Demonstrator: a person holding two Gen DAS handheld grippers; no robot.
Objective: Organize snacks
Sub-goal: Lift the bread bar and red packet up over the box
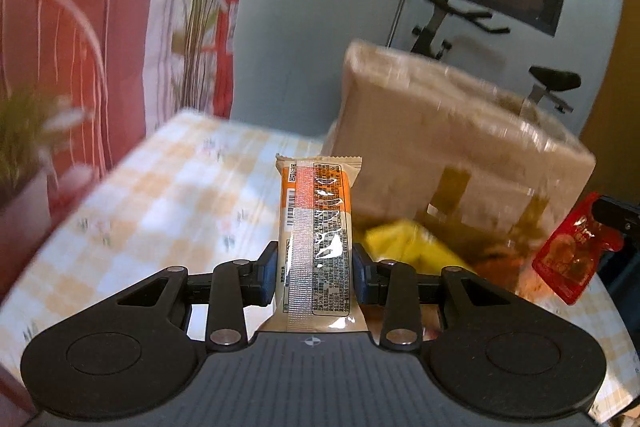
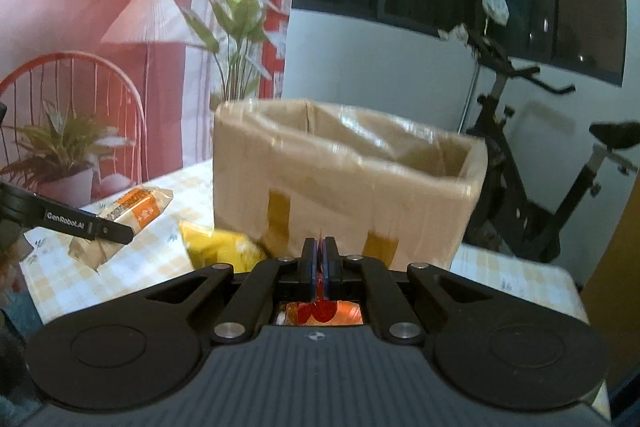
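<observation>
With the left hand-held gripper point(image 1: 313, 269) clamped on the orange snack bar point(image 1: 318, 223) above the worktop point(image 1: 160, 195) – and the right hand-held gripper point(image 2: 320, 259) pinching the red packet point(image 1: 572, 255) – either glossy wrapper could slip before reaching the cardboard box point(image 2: 344, 179).

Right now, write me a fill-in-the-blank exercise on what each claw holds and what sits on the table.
1. The left claw is shut on an orange-and-beige snack bar, while the right claw pinches a ____ packet.
2. The open-topped container behind both claws is a ____ box.
3. Beside the box's base lies a ____ snack bag.
4. The tablecloth has a ____ pattern.

Missing words: red; cardboard; yellow; checked
</observation>
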